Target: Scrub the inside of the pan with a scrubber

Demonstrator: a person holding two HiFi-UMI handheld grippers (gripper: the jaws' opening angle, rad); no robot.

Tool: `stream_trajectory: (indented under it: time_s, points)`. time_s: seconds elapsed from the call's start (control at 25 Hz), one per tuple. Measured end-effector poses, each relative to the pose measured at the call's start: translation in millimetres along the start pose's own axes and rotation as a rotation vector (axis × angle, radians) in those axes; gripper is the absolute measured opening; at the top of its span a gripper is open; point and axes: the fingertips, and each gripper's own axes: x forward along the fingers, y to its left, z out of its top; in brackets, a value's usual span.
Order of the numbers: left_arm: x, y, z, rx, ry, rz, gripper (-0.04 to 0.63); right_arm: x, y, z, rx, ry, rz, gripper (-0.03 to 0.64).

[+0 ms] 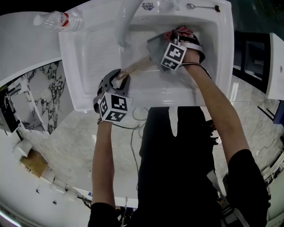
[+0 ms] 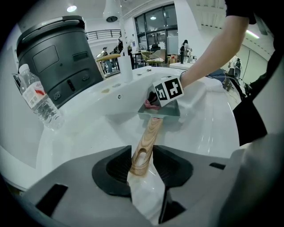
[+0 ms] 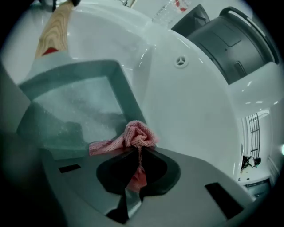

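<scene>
- The square grey pan (image 1: 155, 48) is lying in the white sink (image 1: 97, 57); in the head view its long axis is running on a slant, with the pan body at the upper right and the wooden handle (image 1: 136, 67) pointing to the lower left, towards the person.
- Counting: one pan; one pink mesh scrubber (image 3: 133, 136); two grippers; one plastic water bottle (image 1: 60, 20) lying on the sink's back corner; one spoon (image 1: 202, 6) lying on the far rim beside the tap (image 1: 126, 22).
- The left gripper (image 2: 143, 162) is clamping the free end of the handle between its jaws; in the left gripper view the handle is stretching straight away from them to the pan body.
- The right gripper (image 3: 137, 166) is pinching the scrubber; a bunched part is sticking out ahead of the jaws and a tail is trailing to one side.
- The scrubber is hanging at the pan's near rim, over the wet inside; whether it is pressing on the pan floor I cannot tell.
- The grippers are sitting at opposite ends of the pan, the left at the handle tip and the right over the body.
</scene>
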Motion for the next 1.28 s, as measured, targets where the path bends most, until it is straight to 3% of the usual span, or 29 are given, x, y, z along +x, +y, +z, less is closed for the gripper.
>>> stream_trajectory:
  time_s: [0.24,0.68,1.04,1.16,1.28]
  points:
    - [2,0,2,-0.017,0.007,0.006,0.158,10,-7,-26,-0.052,0.036,0.008,0.035]
    - [3,0,3,-0.036,0.025,0.028,0.158,-21,38,-61,-0.008,0.171,0.395,0.037]
    - [2,0,2,-0.031,0.022,0.02,0.16,-51,72,-91,0.279,0.52,0.733,0.035]
    - [4,-1,3,-0.027,0.024,0.017,0.161,-57,84,-84,0.382,0.525,0.833,0.035]
    - [4,0,1,-0.027,0.026,0.021,0.162,-69,93,-59,0.464,0.462,0.952,0.035]
